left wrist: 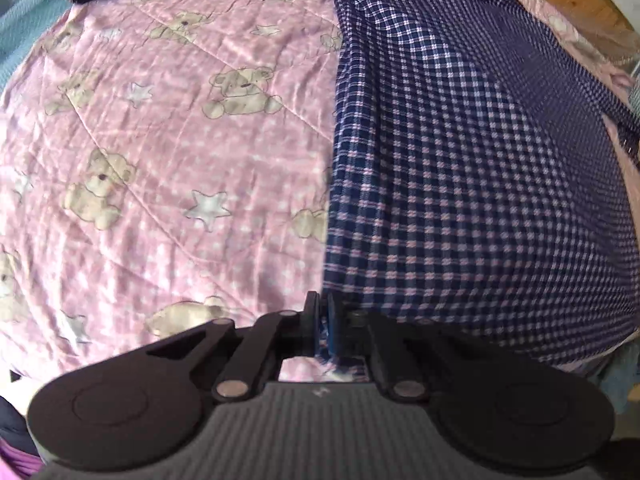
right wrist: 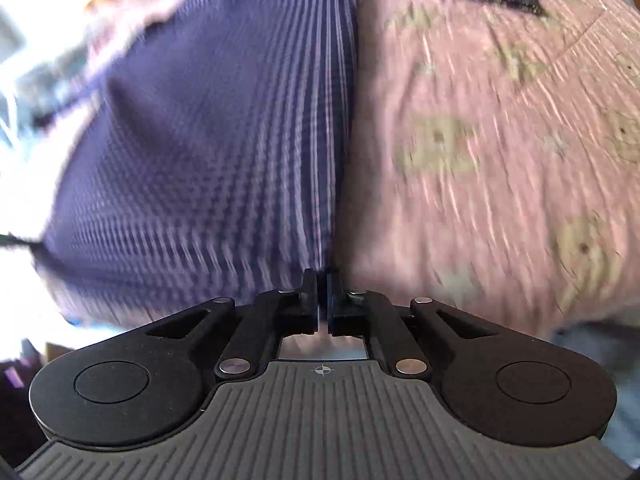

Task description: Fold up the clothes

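Pinching shirt [left wrist: 460, 152] edge: left tool [left wrist: 324, 312] clamped on near corner, right tool [right wrist: 322, 292] clamped on same long edge. Shirt lies on pink quilt [left wrist: 160, 140], sleeve beyond. Advice: keep both tools level, edge taut, carry across shirt, lay flat before release.

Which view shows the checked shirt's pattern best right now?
Left wrist: the checked shirt is sharp there, its checks distinct on the pink bedspread. The right wrist view smears the same shirt into blurred streaks.
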The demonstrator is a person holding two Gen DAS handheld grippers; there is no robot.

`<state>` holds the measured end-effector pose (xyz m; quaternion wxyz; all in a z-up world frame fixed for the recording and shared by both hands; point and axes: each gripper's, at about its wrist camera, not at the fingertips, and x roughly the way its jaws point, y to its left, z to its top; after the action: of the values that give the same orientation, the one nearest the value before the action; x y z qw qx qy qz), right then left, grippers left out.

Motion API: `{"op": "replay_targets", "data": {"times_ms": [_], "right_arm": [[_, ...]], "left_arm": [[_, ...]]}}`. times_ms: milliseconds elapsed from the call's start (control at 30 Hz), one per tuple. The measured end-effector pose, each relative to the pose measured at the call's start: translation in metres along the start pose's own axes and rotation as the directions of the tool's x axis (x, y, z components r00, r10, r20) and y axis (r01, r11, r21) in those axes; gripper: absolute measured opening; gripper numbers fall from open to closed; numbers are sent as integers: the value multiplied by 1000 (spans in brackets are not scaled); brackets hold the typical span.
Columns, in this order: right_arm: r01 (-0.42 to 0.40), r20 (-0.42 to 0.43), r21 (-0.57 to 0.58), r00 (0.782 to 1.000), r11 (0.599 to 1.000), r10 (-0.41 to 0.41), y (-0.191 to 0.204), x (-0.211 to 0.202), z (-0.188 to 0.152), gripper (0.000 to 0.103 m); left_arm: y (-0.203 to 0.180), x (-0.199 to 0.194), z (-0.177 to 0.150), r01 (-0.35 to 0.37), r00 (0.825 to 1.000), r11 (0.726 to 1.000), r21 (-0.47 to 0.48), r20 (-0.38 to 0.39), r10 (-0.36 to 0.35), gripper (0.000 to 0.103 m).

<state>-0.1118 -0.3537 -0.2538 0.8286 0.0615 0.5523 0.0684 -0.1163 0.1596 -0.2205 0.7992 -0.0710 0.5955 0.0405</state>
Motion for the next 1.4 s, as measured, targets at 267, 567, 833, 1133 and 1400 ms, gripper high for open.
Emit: {"op": "replay_targets", "data": {"times_ms": [267,567,833,1133,1400], "right_arm": [[190,145,-186,976,964,-164,64,-2,88,23],[114,107,-148,989,982,-99,73,74,150,39],[-46,55,-24,997,999,48,-32,17,94,45],[198,309,26,931,980,-196,-201,25,240,86],[39,212,-267,977,963,19,-261,34,393,2]], "left_arm": [[-28,-33,121,139,941,987,80,300,-156,25],[-47,44,119,64,974,981,185,205,-102,37],[-23,47,69,-91,996,981,174,25,88,47],[-118,32,167,-172,984,980,103,67,166,44],[-262,49,210,-102,988,949,298,142,62,46]]}}
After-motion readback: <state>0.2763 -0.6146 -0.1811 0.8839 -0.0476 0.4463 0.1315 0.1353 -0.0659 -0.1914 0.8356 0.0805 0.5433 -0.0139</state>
